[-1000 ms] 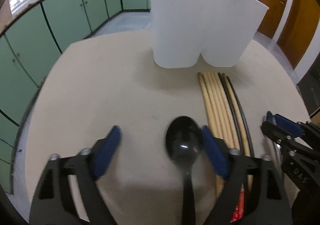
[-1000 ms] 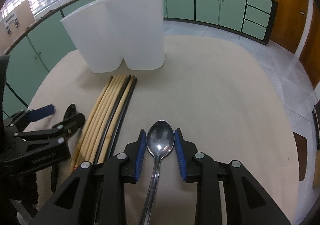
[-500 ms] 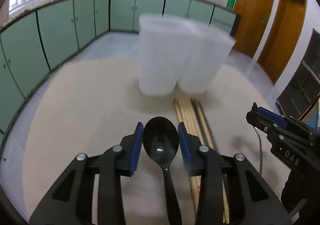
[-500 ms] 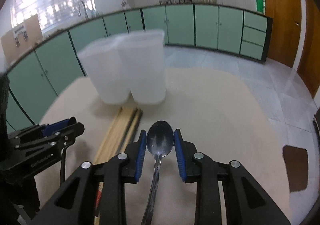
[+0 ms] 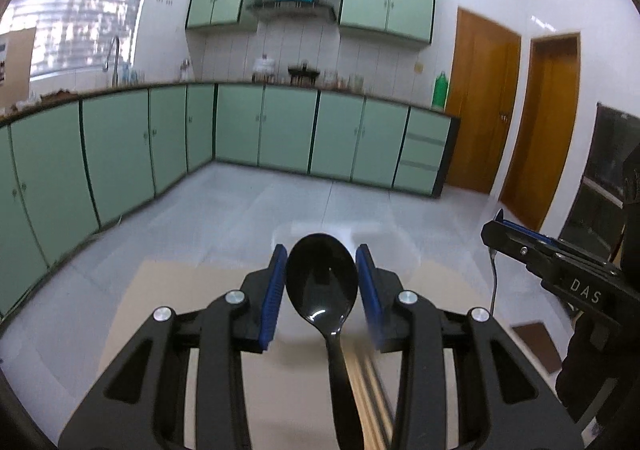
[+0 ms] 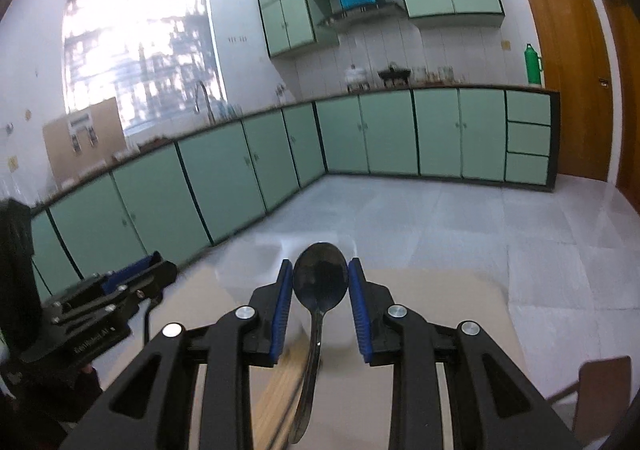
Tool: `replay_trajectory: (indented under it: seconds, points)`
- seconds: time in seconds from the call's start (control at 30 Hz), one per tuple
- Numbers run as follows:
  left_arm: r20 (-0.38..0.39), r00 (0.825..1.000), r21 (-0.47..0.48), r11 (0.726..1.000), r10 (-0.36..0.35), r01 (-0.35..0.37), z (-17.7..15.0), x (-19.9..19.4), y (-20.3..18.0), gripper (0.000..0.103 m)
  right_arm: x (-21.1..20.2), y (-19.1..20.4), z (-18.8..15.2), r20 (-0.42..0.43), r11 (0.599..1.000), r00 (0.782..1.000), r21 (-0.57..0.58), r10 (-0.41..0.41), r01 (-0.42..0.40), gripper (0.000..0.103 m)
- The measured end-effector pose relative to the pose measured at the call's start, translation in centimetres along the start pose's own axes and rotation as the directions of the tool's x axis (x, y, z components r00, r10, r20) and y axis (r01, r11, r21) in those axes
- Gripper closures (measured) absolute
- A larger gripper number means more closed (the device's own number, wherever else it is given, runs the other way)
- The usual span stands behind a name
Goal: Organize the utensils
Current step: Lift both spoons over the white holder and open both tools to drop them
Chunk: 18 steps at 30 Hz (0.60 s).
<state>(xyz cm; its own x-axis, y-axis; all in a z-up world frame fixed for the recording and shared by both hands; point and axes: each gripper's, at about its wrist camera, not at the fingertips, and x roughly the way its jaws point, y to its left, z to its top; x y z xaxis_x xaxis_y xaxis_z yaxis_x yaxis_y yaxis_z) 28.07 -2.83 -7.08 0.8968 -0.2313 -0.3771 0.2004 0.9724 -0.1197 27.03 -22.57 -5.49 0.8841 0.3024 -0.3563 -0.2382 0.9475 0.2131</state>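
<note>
Both grippers now ride high and tilt upward, so each wrist view takes in cabinets and floor where a second ago the white holder filled the far side of the table. Left gripper (image 5: 321,286): fingers (image 5: 273,292) closed in on the bowl of the black spoon (image 5: 321,282), handle running back under the frame; a second ago these fingers stood wide around it on the table (image 5: 168,310). Right gripper (image 6: 320,304): blue pads pinching the metal spoon (image 6: 320,282) at the bowl, handle hanging down and back, same grasp as before. White holder (image 6: 256,262) now only a pale blur just beyond the fingertips, low in view. Chopsticks (image 5: 366,402) lie on the table below the left fingers, blurred. Judgement: both spoons are lifted clear and in carry toward the holder; neither is placed yet, and which compartment each goes to cannot be told.
</note>
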Motion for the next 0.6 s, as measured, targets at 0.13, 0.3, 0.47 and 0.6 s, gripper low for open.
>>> replay_trajectory:
  seconds: [0.13,0.3,0.47,0.6]
  points:
    - [0.081,0.997,-0.009,1.000,0.011,-0.010,4.0,2.4,-0.8,0.069,1.8,-0.4,3.4,0.060,1.000,0.998,0.017,-0.005,0.004,0.075]
    - [0.142,0.989,0.013,0.999,0.038,-0.040,7.0,6.5,-1.4,0.069,5.1,-0.9,6.4,0.105,0.998,0.992,0.019,-0.067,0.065,0.075]
    - [0.129,0.989,0.020,0.997,0.071,-0.074,7.1,11.4,-1.0,0.069,9.1,-1.6,7.1,0.086,0.992,0.988,0.016,-0.127,0.126,0.075]
    - [0.060,0.995,0.010,0.996,0.084,-0.085,5.8,13.7,-0.6,0.069,11.4,-2.0,5.9,0.029,0.991,0.991,0.029,-0.131,0.130,0.075]
